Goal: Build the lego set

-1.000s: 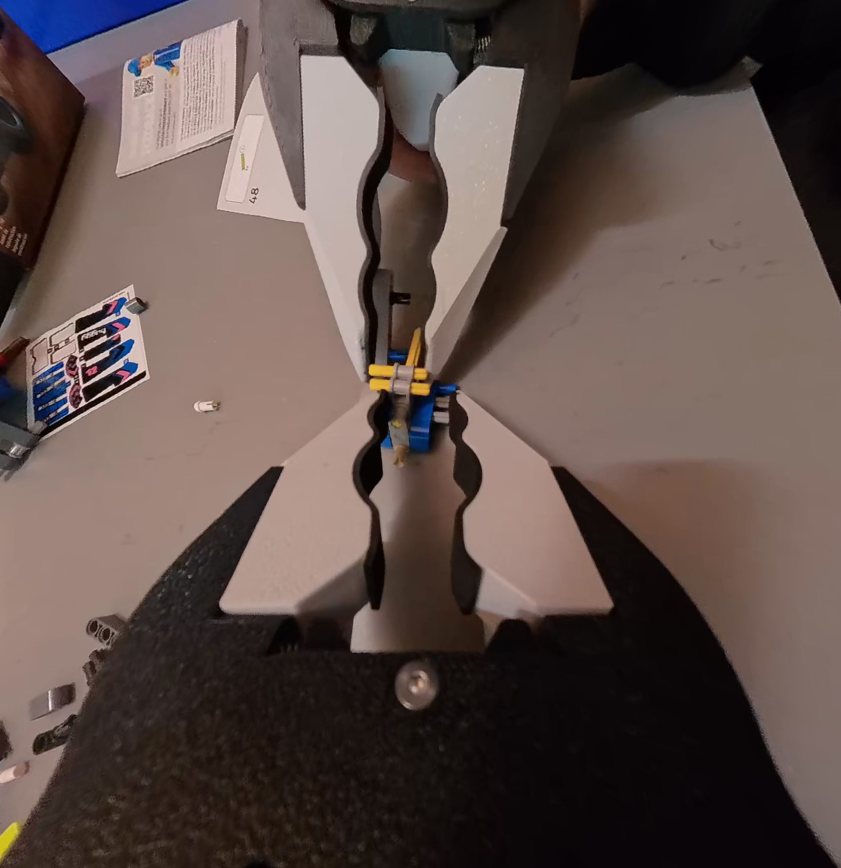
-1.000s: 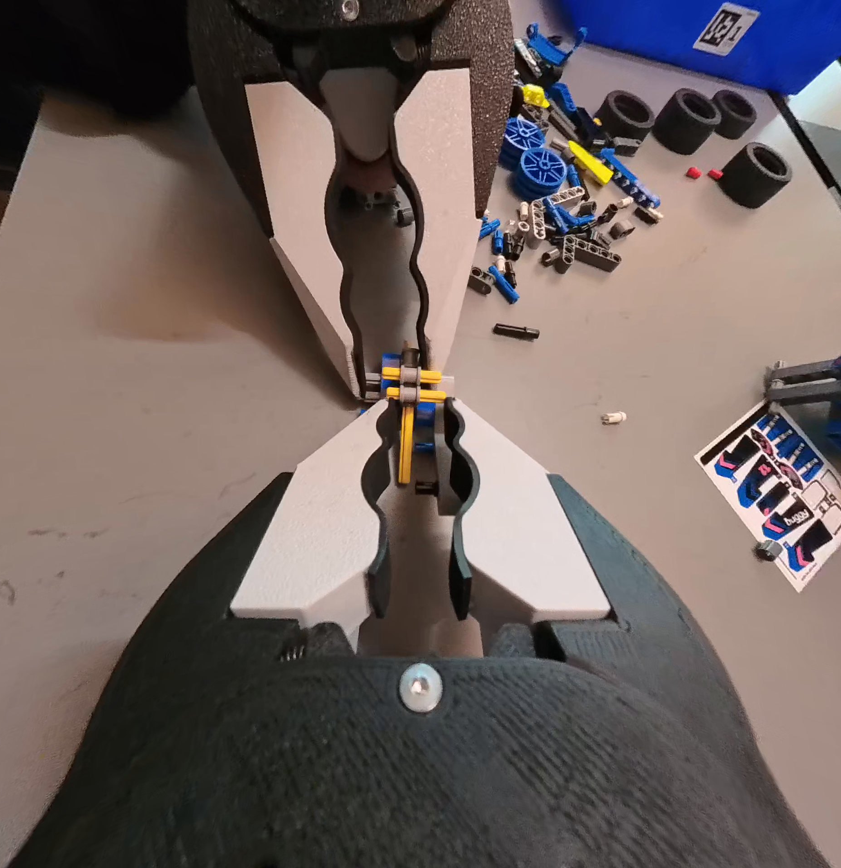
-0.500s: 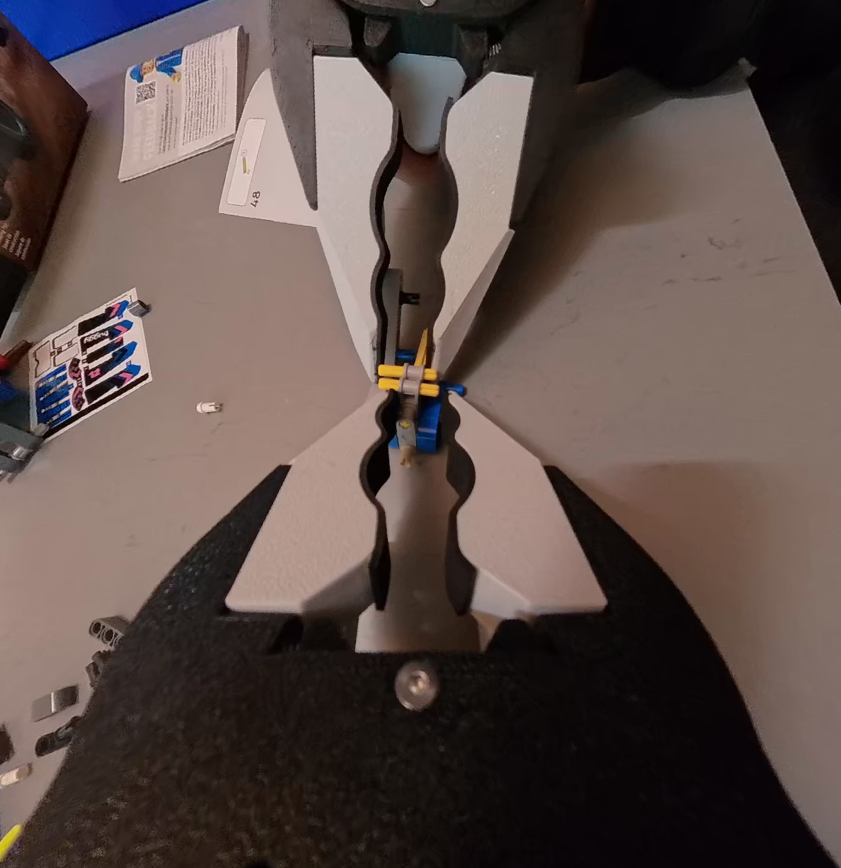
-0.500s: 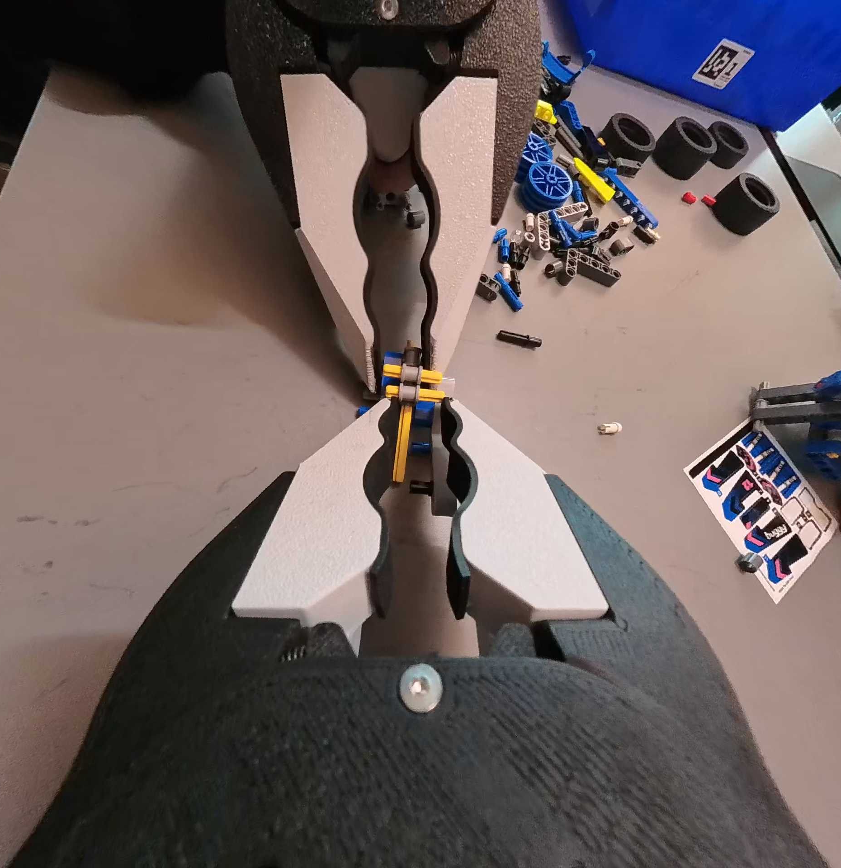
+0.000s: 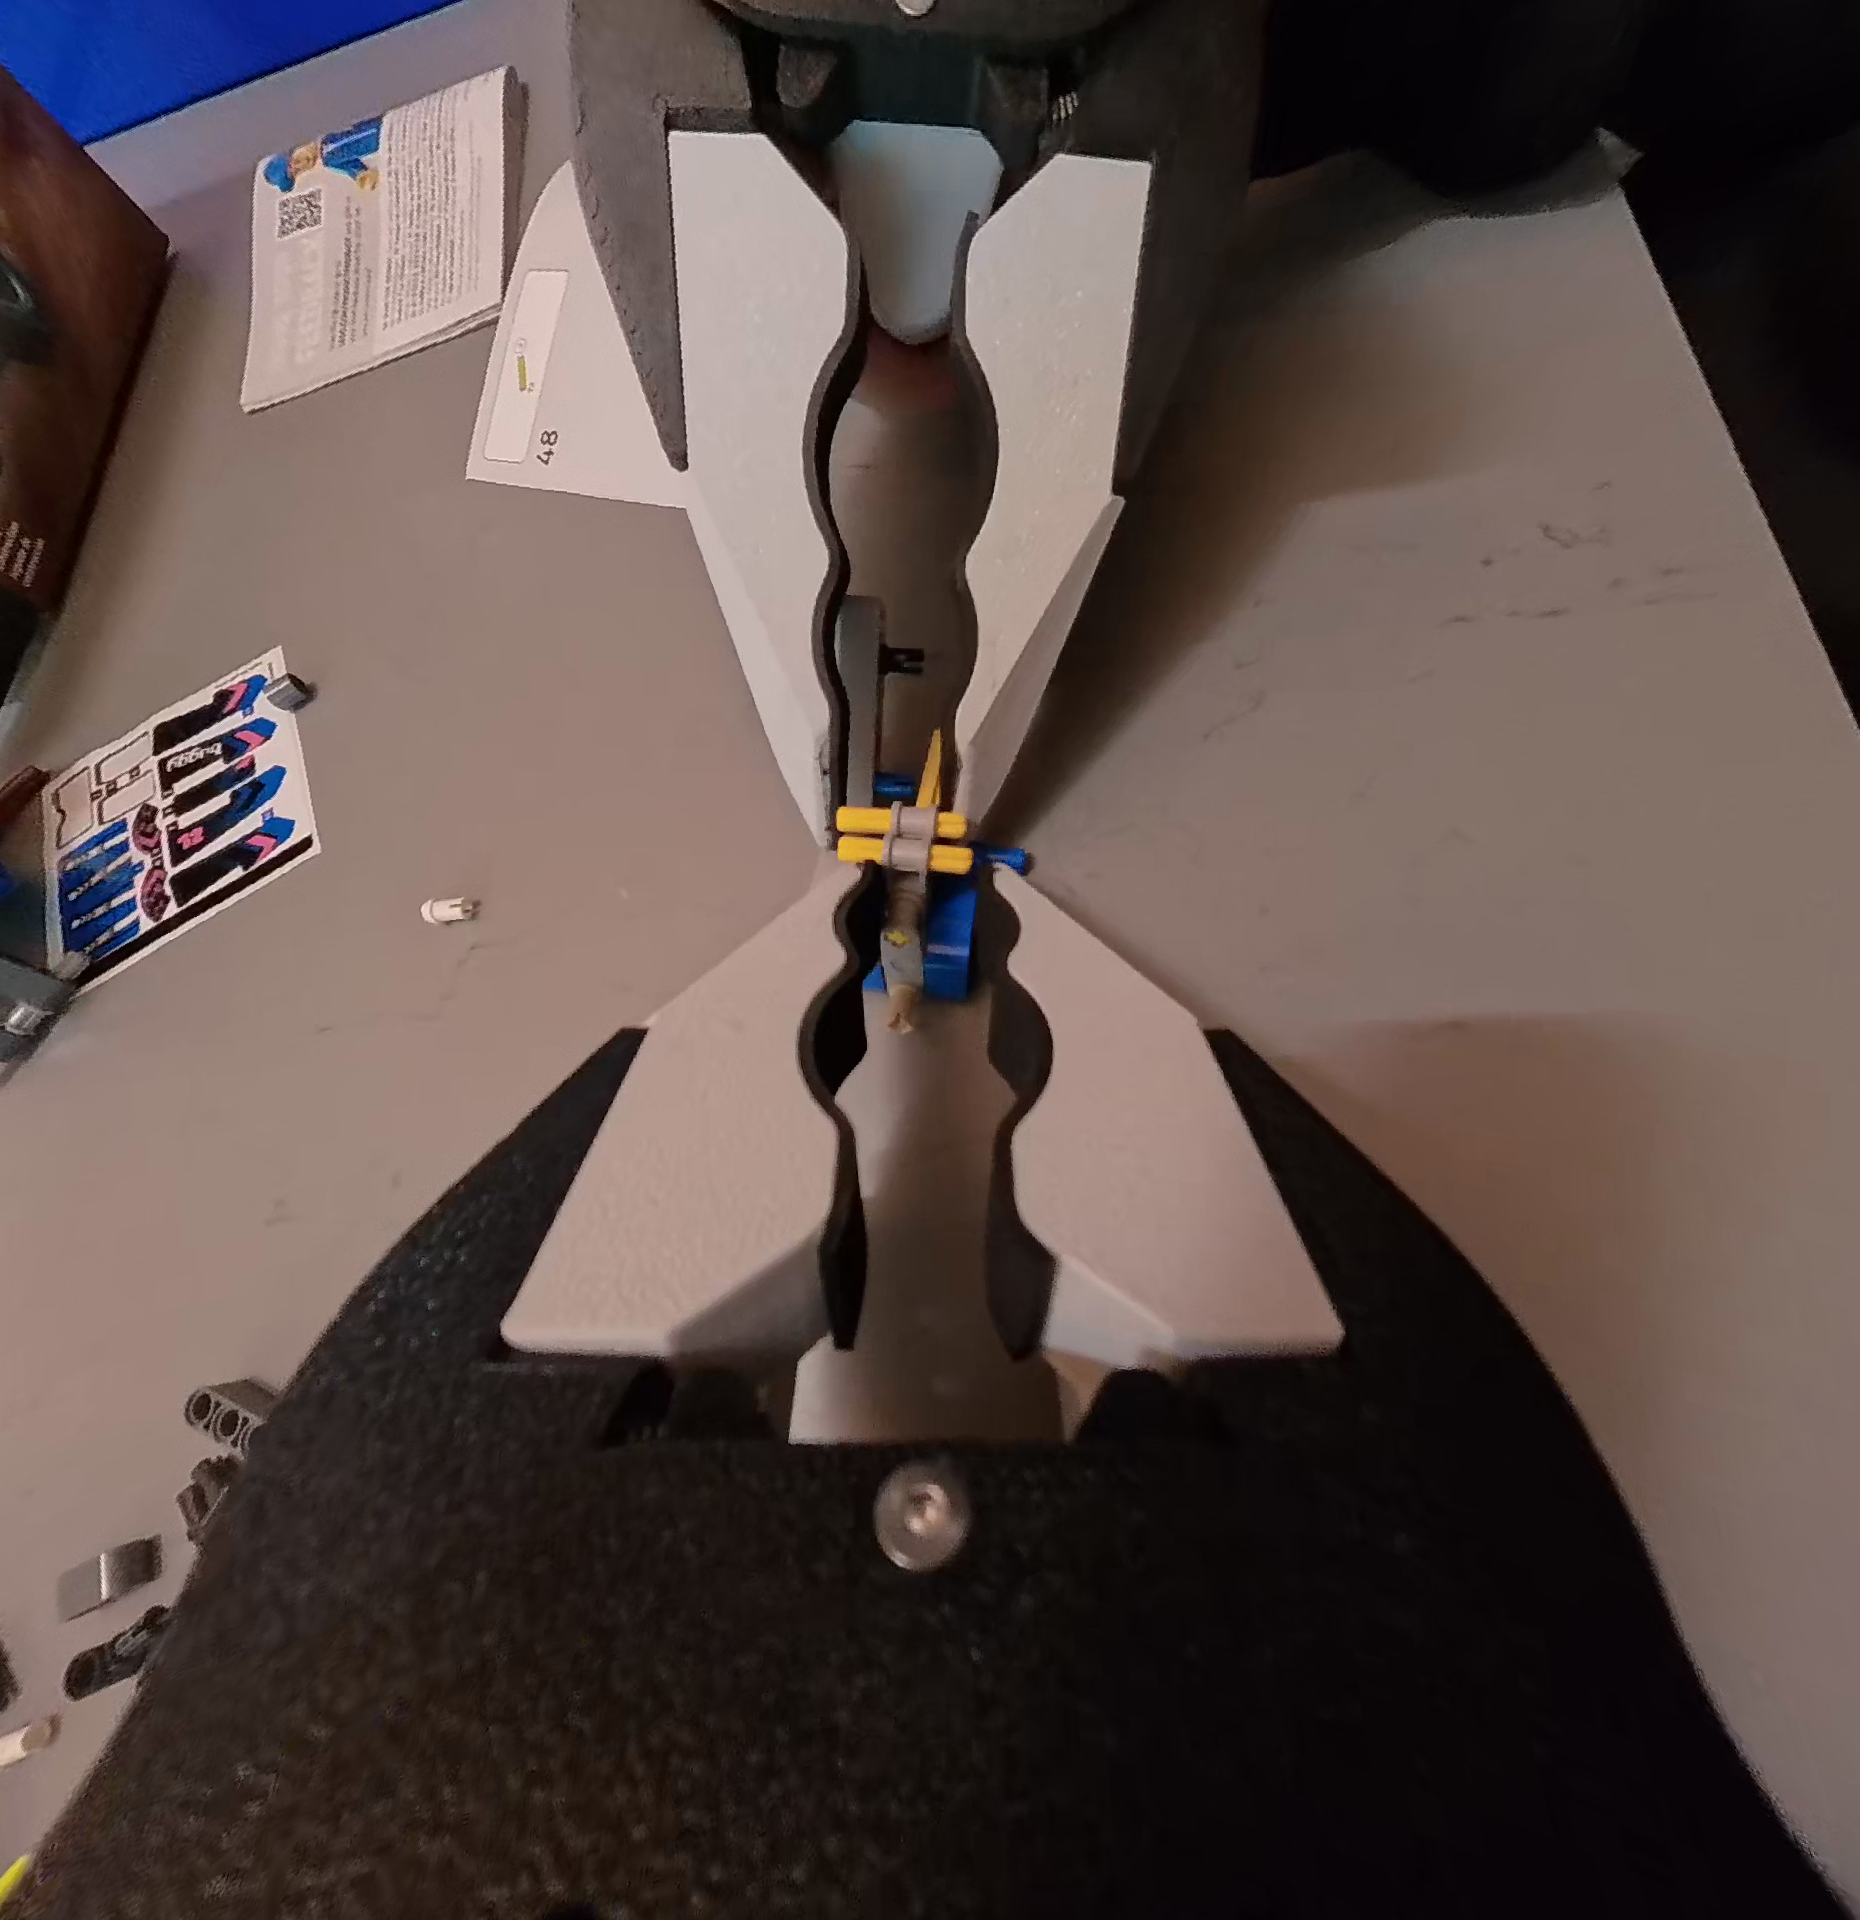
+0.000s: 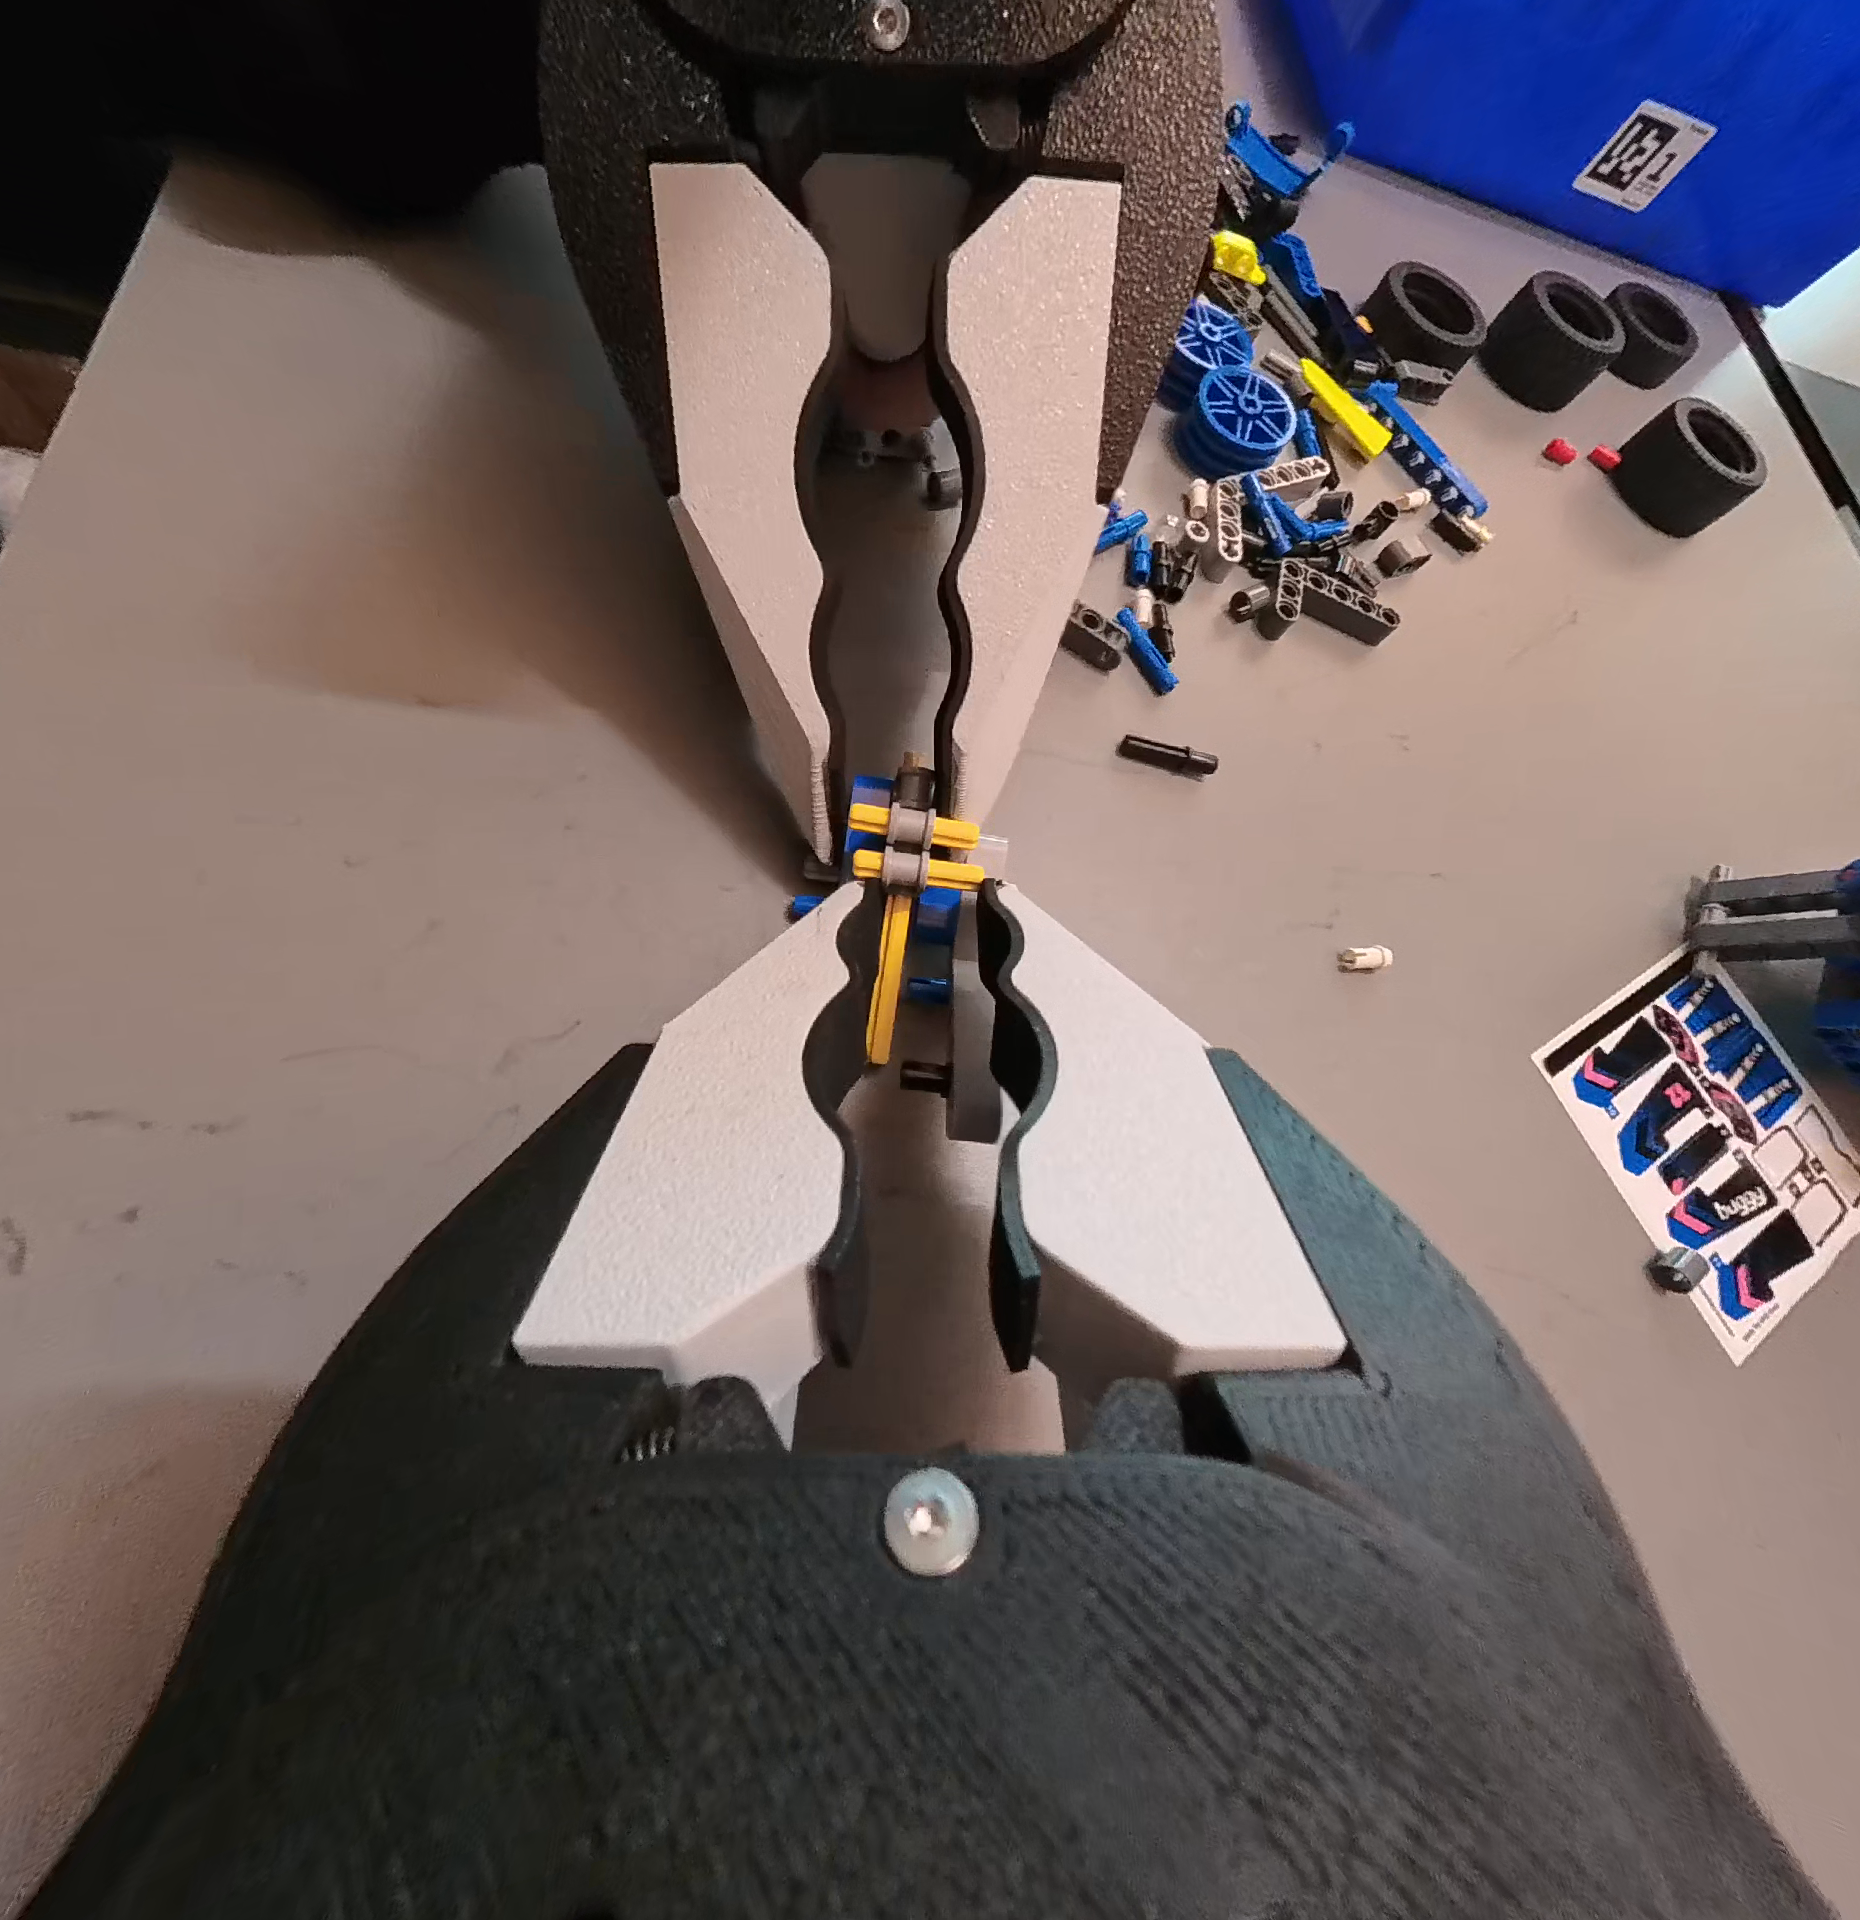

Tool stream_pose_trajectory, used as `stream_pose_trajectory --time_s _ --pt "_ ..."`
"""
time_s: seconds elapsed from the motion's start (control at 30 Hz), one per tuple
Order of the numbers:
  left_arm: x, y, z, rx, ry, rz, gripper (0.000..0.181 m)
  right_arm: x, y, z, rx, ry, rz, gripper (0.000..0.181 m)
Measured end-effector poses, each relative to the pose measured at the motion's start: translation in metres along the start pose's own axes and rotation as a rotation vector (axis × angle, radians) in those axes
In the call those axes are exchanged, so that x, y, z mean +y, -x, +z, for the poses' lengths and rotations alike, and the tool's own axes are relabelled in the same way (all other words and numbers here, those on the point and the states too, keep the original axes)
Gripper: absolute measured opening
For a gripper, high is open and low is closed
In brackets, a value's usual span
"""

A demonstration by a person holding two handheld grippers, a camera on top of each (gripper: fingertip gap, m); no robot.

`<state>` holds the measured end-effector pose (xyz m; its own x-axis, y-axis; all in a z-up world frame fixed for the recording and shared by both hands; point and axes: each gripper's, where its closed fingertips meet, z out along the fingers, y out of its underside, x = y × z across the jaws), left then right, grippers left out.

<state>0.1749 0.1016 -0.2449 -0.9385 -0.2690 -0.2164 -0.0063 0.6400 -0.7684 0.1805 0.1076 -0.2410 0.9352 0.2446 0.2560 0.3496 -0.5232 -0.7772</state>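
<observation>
A small lego assembly [image 5: 905,842] of two yellow axles, a grey connector and blue parts hangs above the grey table [image 5: 1425,727]. My left gripper [image 5: 918,914] reaches from below in the left wrist view and is shut on the assembly's blue block [image 5: 947,945]. My right gripper [image 5: 895,790] meets it tip to tip from above. In the right wrist view my right gripper [image 6: 915,914] is shut on the assembly [image 6: 910,847], with a long yellow axle [image 6: 890,987] and a grey beam [image 6: 970,1081] between its fingers. My left gripper [image 6: 884,800] faces it.
A pile of loose lego parts [image 6: 1290,520], blue wheels [image 6: 1232,405], black tyres [image 6: 1549,343] and a blue bin [image 6: 1580,104] lie at the right. A sticker sheet [image 6: 1715,1143], a grey-blue frame [image 6: 1799,914], a black pin [image 6: 1165,755] and booklets [image 5: 386,229] are nearby.
Both grippers stay shut on the assembly, tip to tip. The pair has shifted slightly over the table; the left gripper's jaws look a little narrower.
</observation>
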Motion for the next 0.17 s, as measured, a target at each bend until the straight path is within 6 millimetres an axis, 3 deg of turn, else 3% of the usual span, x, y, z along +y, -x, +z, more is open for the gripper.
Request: stream_pose_trajectory --time_s 0.03,0.17 --pt "0.0000 -0.0003 0.0000 0.001 -0.001 0.002 0.015 0.0000 0.0003 -0.0001 -0.001 -0.001 -0.006 0.017" --pt "-0.0002 -0.0017 0.0001 0.011 -0.002 0.005 0.015 0.0007 0.0010 -0.0010 -0.011 -0.004 -0.021 0.017"
